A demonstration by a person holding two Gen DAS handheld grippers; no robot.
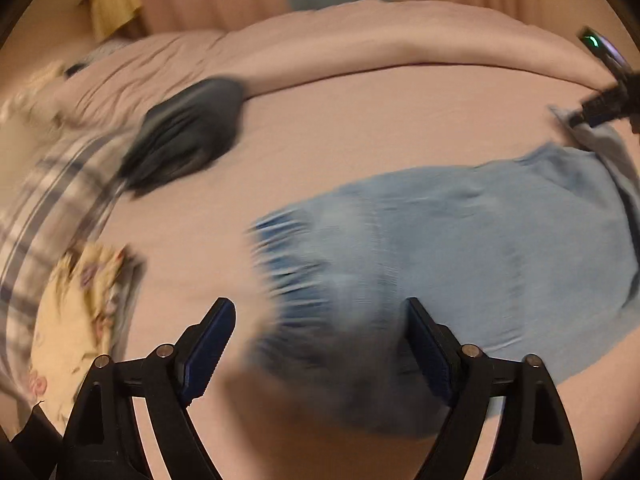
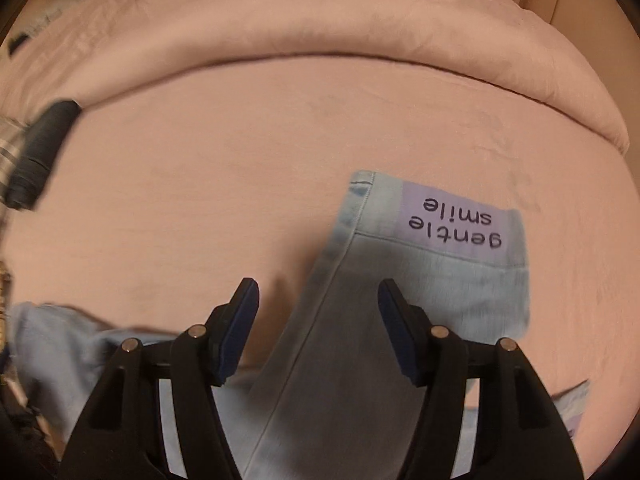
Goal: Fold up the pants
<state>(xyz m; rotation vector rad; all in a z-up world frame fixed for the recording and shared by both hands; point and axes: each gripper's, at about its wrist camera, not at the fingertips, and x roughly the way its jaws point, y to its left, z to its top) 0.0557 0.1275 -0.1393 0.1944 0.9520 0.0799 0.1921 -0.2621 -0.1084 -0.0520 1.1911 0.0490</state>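
Observation:
Light blue pants (image 1: 460, 232) lie spread on the pink bed sheet (image 1: 360, 128). Their gathered waistband (image 1: 288, 272) sits just ahead of my left gripper (image 1: 318, 312), which hovers open above it with its pads off the cloth. At the far right, the right tool's black body (image 1: 604, 100) is over the leg end. In the right wrist view, a pant leg (image 2: 460, 280) with a lilac "gentle smile" label (image 2: 452, 220) at its hem runs under and between the fingers of my right gripper (image 2: 316, 292). That gripper is open, its pads clear of the fabric.
A dark folded garment (image 1: 188, 132) (image 2: 40, 152) lies at the left of the bed. Plaid cloth (image 1: 48, 200) and a yellow floral cloth (image 1: 76, 300) sit by the left edge. A rolled pink duvet (image 1: 360, 40) (image 2: 320, 20) runs along the far side.

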